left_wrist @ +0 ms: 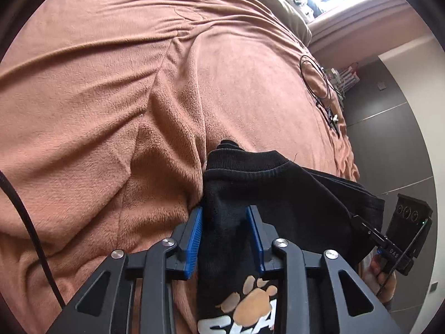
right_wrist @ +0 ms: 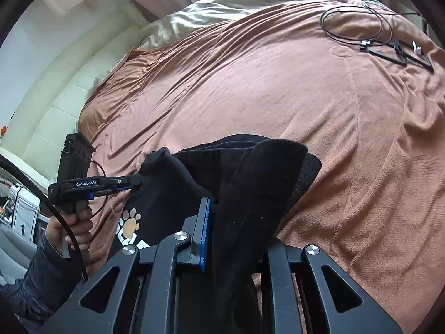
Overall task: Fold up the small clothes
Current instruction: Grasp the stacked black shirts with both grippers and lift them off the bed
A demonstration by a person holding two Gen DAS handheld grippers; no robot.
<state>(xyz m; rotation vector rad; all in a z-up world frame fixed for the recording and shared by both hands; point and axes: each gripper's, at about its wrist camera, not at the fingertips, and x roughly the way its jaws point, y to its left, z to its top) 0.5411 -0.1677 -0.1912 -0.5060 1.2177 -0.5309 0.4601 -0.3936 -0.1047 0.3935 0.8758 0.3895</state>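
black fabric filled both tools: your right gripper (right_wrist: 222, 233) clenched a bunched edge of the black shirt (right_wrist: 250, 181), while your left gripper (left_wrist: 225, 239) had cloth between parted blue pads (left_wrist: 194, 236), grip unclear. you likely held it over the brown blanket (right_wrist: 278, 97) to spread it for folding.

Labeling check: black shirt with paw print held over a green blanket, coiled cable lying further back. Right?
Not quite: the blanket under the black shirt is rust-orange, not green, as the right wrist view shows. The paw print and the coiled cable further back are right.
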